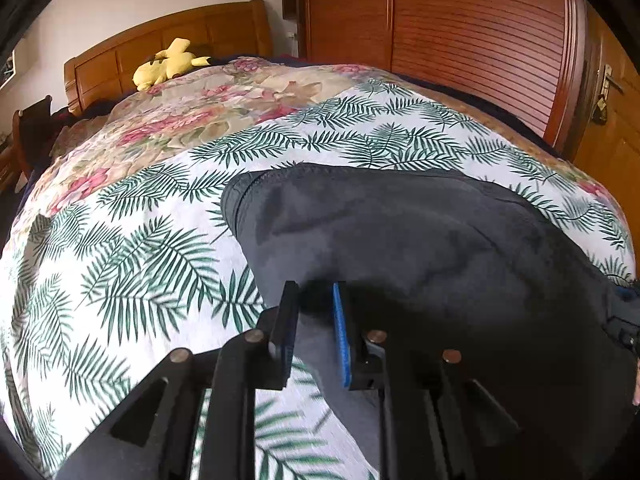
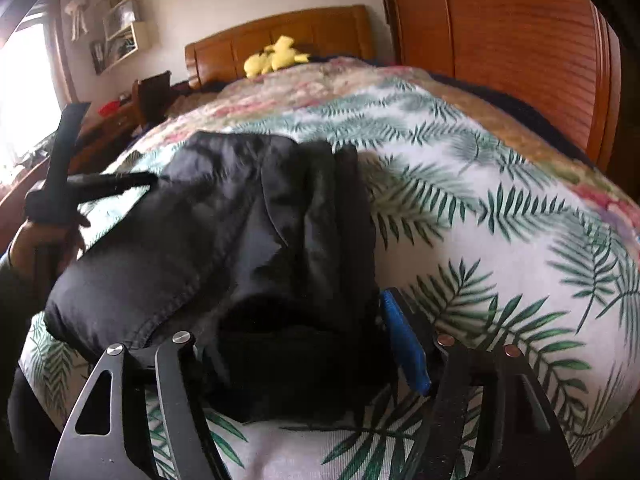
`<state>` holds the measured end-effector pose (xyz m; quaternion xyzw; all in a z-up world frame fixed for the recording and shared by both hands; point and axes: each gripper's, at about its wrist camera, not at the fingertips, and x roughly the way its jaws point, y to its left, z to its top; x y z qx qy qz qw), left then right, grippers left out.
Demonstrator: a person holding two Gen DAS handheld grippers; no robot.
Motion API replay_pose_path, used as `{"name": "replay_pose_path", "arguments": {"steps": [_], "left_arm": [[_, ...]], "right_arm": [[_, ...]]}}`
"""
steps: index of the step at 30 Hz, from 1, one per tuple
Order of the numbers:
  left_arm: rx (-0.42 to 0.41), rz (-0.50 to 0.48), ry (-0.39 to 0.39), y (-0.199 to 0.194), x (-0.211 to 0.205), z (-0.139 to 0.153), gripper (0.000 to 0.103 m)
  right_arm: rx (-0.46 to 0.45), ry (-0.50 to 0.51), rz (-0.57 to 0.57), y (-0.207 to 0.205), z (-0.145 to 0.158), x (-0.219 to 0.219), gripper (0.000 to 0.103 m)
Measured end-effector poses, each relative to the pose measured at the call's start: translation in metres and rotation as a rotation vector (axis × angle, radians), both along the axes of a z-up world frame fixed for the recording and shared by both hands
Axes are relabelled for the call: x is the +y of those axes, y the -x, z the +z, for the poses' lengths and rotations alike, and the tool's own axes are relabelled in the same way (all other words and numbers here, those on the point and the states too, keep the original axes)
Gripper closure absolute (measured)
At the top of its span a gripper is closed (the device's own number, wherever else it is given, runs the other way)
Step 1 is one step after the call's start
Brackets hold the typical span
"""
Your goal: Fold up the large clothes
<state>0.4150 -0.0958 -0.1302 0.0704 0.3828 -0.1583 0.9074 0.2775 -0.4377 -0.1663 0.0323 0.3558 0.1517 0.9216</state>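
Black and puffy, the big soft jacket [image 2: 224,240] lies on the bed cover with green fern leaves [image 2: 480,220], near the bed's close edge. It looks partly folded already: in the right wrist view the cloth is stacked in thick layers with a seam running across and one long fold edge facing the bare cover. The cloth looks smooth and a bit shiny, so it may slide.

The step in hand seems to be a fold just laid down, with both tools letting go. The left gripper [image 1: 316,292] has its jaws narrow. Dark cloth sits right between the blue pad and the black pad, but I cannot tell if the pads press on it. The right gripper [image 2: 288,320] has its jaws wide, one on each side of a fat bundle of jacket, and they do not seem to squeeze it.

Next, I think, the person must pick a new edge, pinch it well, and bring it over so the pile gets smaller. The layers are thick, so the grip should take all of them, or the fold could flop open.
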Motion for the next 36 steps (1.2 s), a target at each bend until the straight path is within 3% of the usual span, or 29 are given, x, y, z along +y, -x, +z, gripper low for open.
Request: {"name": "replay_pose_path", "arguments": {"steps": [6,14,17,22,26,36], "left_arm": [[0.004,0.011,-0.003,-0.023,0.002,-0.009,0.082],[0.041,0.015,-0.024,-0.049,0.0,-0.019,0.065],[0.046,0.029,-0.026,-0.06,0.002,-0.022,0.046],[0.064,0.048,-0.006,-0.073,0.007,-0.026,0.037],[0.051,0.056,-0.046,-0.083,0.004,-0.028,0.019],[0.122,0.063,0.075,-0.097,0.014,-0.039,0.014]], "right_arm": [[0.017,0.003,0.003,0.0,-0.005,0.003,0.031],[0.009,0.026,0.012,0.0,-0.005,0.007,0.031],[0.009,0.029,0.018,-0.001,-0.006,0.007,0.031],[0.014,0.024,0.022,0.002,-0.006,0.006,0.031],[0.016,0.028,0.022,0.004,-0.007,0.007,0.031],[0.055,0.005,0.02,0.01,-0.015,0.005,0.027]]}}
